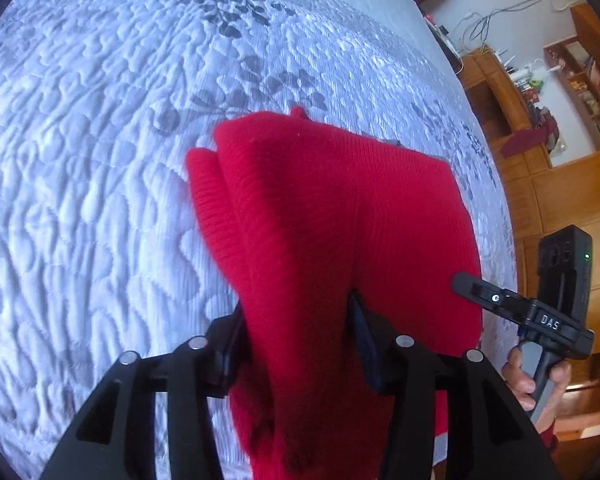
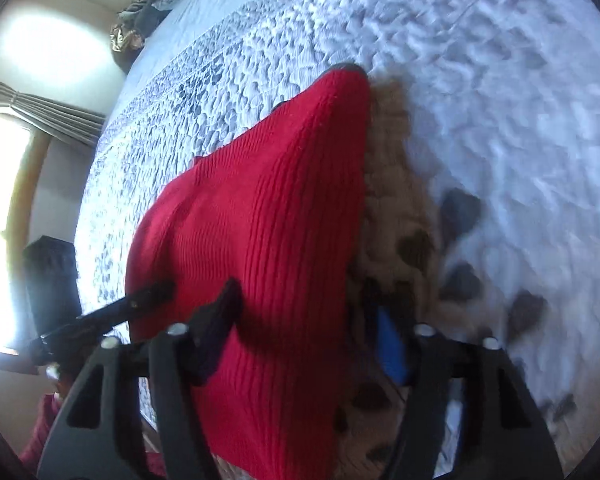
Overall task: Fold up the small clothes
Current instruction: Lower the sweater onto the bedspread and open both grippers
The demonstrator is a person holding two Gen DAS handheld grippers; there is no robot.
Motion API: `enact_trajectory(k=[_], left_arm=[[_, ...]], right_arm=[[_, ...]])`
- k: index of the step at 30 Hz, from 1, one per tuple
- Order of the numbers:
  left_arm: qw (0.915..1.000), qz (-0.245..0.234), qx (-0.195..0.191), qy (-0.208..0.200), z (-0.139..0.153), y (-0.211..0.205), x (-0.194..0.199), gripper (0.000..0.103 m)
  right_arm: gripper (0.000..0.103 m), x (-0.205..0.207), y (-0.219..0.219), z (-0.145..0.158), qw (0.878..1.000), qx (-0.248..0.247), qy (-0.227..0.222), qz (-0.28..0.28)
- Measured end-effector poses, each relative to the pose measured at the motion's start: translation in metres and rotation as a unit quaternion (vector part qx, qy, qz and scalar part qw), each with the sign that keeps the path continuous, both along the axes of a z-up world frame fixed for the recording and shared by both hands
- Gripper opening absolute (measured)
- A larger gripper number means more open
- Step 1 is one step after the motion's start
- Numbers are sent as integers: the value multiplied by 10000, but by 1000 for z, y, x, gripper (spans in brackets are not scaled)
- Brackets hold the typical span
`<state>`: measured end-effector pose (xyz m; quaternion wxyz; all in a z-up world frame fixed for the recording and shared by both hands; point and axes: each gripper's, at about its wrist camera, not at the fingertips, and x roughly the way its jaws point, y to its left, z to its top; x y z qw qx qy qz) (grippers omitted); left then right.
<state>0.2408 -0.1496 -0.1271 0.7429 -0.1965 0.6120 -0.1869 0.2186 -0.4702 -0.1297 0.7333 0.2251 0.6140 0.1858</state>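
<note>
Mid-fold, by my judgement: the red knit hangs doubled over the bed, pinched by the left gripper at 6 o'clock and the right gripper. Fingers narrow on cloth. Laying down and further folds remain.

Right gripper clamps red knit garment, fabric bunched between its fingers, far corner lifted above quilted white bed. Left gripper pinches garment's left edge. Curtain beside bright window at left.
</note>
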Motion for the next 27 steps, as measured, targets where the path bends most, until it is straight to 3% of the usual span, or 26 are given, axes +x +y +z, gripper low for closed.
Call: enact_trajectory(k=[5, 11, 13, 14, 15, 17, 22, 27], left_arm=[[9989, -262, 386, 6, 7, 7, -42, 57], [9989, -148, 449, -7, -1, 18, -84, 59], [9986, -144, 502, -99, -3, 17, -89, 58], [9981, -173, 584, -127, -3, 15, -89, 54], [9975, -216, 655, -157, -1, 13, -91, 42], [9985, -284, 460, -49, 1, 9, -93, 28], [9970, -348, 696, -42, 7, 4, -100, 27], [9944, -446, 950, -153, -5, -1, -105, 28]], right_arm=[[67, -48, -14, 9, 9998, 201, 65, 7], [52, -104, -28, -15, 9947, 872, 471, -267], [41, -112, -25, -19, 9937, 971, 505, -226], [21, -114, -25, -20, 9932, 1013, 540, -208], [16, -115, -23, -21, 9921, 1098, 581, -187], [14, -120, -22, -14, 9939, 981, 489, -142], [12, -126, -25, 21, 9982, 566, 119, -133], [12, -126, -13, -14, 9989, 179, 421, -76]])
